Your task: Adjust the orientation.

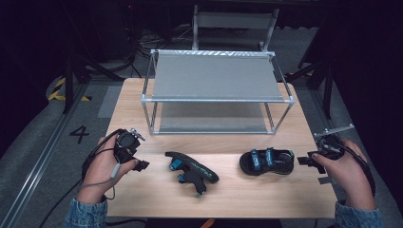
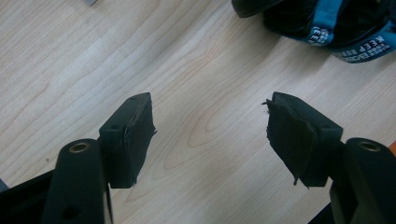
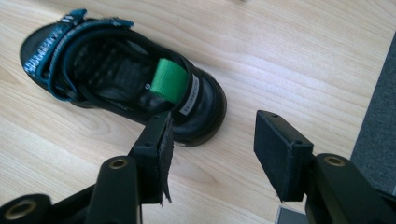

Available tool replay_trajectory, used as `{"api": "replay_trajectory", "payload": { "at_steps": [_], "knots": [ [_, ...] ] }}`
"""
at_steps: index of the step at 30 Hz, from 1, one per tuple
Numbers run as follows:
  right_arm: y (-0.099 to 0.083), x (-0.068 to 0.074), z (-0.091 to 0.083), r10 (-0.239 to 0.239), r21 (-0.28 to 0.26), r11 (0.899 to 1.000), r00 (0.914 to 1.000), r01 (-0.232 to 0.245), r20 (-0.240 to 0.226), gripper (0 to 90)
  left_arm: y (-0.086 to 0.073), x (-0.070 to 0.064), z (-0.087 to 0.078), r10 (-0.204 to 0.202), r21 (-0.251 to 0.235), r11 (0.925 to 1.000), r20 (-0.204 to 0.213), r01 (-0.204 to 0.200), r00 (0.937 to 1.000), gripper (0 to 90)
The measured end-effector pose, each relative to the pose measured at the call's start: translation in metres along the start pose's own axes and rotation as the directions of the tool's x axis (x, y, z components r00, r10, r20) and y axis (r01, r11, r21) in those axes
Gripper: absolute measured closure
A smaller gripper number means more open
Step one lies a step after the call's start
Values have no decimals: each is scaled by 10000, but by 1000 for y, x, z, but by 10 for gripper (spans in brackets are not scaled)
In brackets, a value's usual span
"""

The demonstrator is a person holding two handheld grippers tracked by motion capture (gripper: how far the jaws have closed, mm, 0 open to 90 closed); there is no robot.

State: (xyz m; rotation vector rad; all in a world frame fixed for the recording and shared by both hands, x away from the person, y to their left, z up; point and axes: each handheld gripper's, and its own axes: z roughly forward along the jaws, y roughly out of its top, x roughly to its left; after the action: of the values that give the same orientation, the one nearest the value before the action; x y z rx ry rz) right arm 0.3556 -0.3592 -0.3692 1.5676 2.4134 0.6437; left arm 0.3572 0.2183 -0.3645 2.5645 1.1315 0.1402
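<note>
Two black sandals with blue straps lie on the wooden table [image 1: 142, 190]. One sandal [image 1: 192, 172] is tipped on its side at centre front; its strap end [image 2: 327, 23] lies ahead of my left gripper. The other sandal [image 1: 266, 161] stands upright to the right, with a green heel tab [image 3: 170, 84]. My left gripper [image 1: 141, 165] [image 2: 210, 121] is open over bare wood, a little left of the tipped sandal. Also open, my right gripper [image 1: 304, 160] [image 3: 212, 135] sits just beyond the heel of the upright sandal [image 3: 126, 79], one jaw close to the heel.
A metal-framed rack [image 1: 216, 99] with two grey fabric shelves stands at the back middle of the table. The table's right edge and the grey floor [image 3: 378, 116] are close by my right gripper. Bare wood lies between the sandals and the front edge.
</note>
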Motion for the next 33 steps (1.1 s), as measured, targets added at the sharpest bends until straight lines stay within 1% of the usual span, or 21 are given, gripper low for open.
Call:
{"api": "replay_trajectory", "payload": {
  "at_steps": [2,3,4,5,7,8,10,12,15,16,19,20,21,24,25,27,28,29,30,31,33],
  "knots": [
    [0,1,0,27,-45,10000,10000,-27,-60,482,1,0,-1,54,-96,9999,8,-54,10000,352],
    [0,1,1,42,-84,10000,9999,-44,-145,481,1,-1,-2,55,-142,9999,77,-54,10000,352],
    [0,0,1,17,-67,10000,9998,-18,-194,480,2,-1,-3,155,-209,9997,121,-152,9998,370],
    [-1,0,1,43,-106,9999,9998,-45,-182,480,3,-2,-3,94,-240,9997,229,-88,9997,389],
    [-2,-2,1,85,-106,9999,9999,-86,-108,481,5,-3,-4,154,-391,9991,369,-139,9992,424],
    [-3,-3,0,137,-135,9998,9999,-138,-104,481,6,-5,-5,113,-379,9992,486,-95,9988,450],
    [-5,-3,-1,216,-135,9997,9997,-218,-110,481,8,-7,-6,208,-508,9986,668,-174,9975,514],
    [-6,-4,-1,198,-106,9997,9997,-199,-118,481,11,-10,-7,270,-657,9976,832,-215,9962,571],
    [-7,-6,-3,230,-174,9996,9996,-232,-169,480,15,-16,-7,337,-951,9952,1250,-218,9916,694],
    [-8,-7,-4,208,-230,9995,9997,-211,-130,480,17,-18,-6,414,-947,9951,1294,-292,9907,745],
    [-10,-8,-6,271,-244,9993,9995,-275,-170,479,23,-26,-4,684,-974,9937,1359,-554,9884,857],
    [-11,-9,-6,204,-219,9995,9997,-208,-163,478,26,-28,-3,729,-1016,9931,1415,-587,9873,886],
    [-12,-10,-5,206,-202,9996,9997,-209,-151,476,28,-31,-2,811,-1132,9915,1473,-647,9858,900],
    [-13,-9,-4,179,-208,9996,9996,-183,-212,471,35,-38,1,995,-1368,9876,1670,-768,9809,900],
    [-13,-9,-3,38,-181,9998,9997,-43,-241,469,37,-42,2,1066,-1481,9857,1771,-806,9784,900],
    [-13,-7,-2,21,-191,9998,9992,-29,-395,464,42,-47,3,1303,-1650,9815,2066,-967,9697,900],
    [-14,-7,-2,24,-172,9998,9991,-32,-417,464,42,-47,3,1303,-1650,9815,2066,-967,9697,900],
    [-14,-7,-2,24,-172,9998,9991,-32,-417,464,45,-52,4,1447,-1715,9792,2160,-1084,9656,900],
    [-14,-7,-1,-18,-158,9999,9992,12,-411,463,48,-56,6,1576,-1720,9775,2087,-1224,9652,900],
    [-14,-6,-1,-24,-142,9999,9991,18,-432,461,51,-59,8,1618,-1670,9776,2075,-1281,9647,900],
    [-14,-6,-1,-14,-164,9999,9991,7,-421,460,56,-63,14,1809,-1639,9754,2112,-1477,9605,900]
  ]
}}
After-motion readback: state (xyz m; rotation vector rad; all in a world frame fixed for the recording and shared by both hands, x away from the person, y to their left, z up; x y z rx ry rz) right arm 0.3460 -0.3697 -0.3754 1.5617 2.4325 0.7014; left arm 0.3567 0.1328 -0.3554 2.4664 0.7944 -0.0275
